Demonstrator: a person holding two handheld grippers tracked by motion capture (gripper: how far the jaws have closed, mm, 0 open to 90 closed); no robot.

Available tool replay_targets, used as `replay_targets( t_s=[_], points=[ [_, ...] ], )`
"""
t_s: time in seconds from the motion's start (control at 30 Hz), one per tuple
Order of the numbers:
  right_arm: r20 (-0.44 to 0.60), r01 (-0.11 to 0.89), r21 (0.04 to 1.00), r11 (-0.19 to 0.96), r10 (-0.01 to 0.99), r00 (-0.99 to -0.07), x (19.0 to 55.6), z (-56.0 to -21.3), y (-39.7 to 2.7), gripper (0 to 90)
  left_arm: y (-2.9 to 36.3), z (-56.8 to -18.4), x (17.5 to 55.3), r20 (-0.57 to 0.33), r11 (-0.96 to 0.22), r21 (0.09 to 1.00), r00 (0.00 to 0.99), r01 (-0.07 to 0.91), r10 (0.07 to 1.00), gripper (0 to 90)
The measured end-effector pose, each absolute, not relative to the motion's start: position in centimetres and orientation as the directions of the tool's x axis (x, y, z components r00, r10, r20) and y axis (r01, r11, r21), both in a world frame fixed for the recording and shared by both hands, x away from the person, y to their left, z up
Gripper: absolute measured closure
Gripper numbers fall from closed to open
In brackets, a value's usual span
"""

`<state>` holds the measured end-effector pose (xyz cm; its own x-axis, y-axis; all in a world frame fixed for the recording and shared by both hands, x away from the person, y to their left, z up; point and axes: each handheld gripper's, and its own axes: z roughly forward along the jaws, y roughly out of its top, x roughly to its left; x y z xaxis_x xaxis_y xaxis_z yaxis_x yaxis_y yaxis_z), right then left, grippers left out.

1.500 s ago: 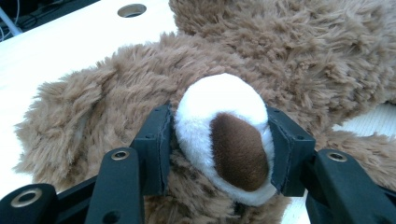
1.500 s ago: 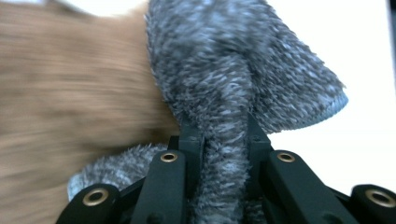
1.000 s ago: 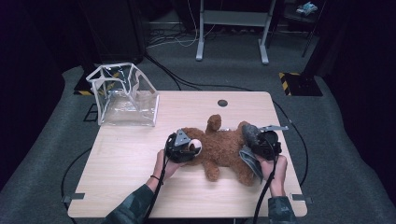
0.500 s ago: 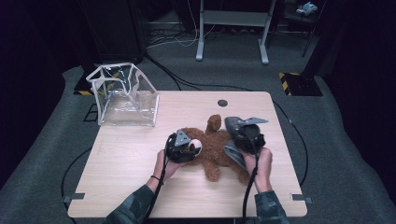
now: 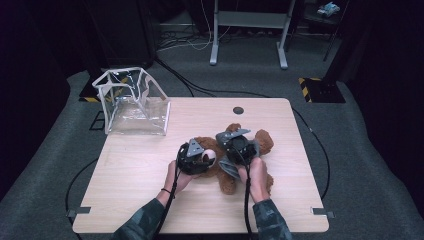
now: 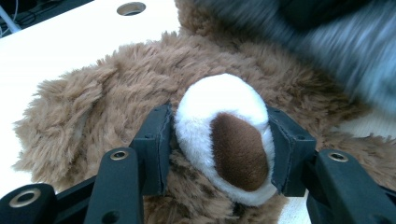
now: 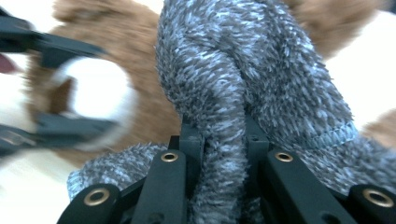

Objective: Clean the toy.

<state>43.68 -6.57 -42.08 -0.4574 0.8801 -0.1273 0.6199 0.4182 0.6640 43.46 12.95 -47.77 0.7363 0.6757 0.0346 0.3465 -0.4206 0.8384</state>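
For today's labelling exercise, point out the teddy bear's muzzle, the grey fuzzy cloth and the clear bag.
teddy bear's muzzle (image 6: 219,126), left gripper view, its white top.
grey fuzzy cloth (image 7: 261,79), right gripper view, its bunched middle.
clear bag (image 5: 137,107), high view, its front wall.

Camouflage sleeves (image 5: 272,222), black jaws with brass-ringed screw holes, trailing black cables.

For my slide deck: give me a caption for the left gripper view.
Left gripper clamps the teddy bear's white muzzle on the table.
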Motion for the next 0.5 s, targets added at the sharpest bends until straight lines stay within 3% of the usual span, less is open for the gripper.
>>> replay_targets(
  t_s=[0.27,0.37,0.5],
  points=[
    [-0.130,0.696,0.655,0.293,0.952,-0.278,43.8,-42.9,-13.8,76.5,12.8,-47.8,43.5,0.036,-0.416,0.841,0.731,0.345,0.681,47.7],
    [-0.108,0.683,0.679,0.271,0.956,-0.272,43.2,-42.1,-13.6,76.1,12.8,-47.8,43.6,0.034,-0.413,0.841,0.728,0.349,0.684,47.7],
    [-0.062,0.609,0.730,0.309,0.918,-0.391,42.2,-40.1,-9.7,75.7,12.8,-47.7,43.5,0.036,-0.421,0.836,0.730,0.352,0.682,47.6]
  ],
)
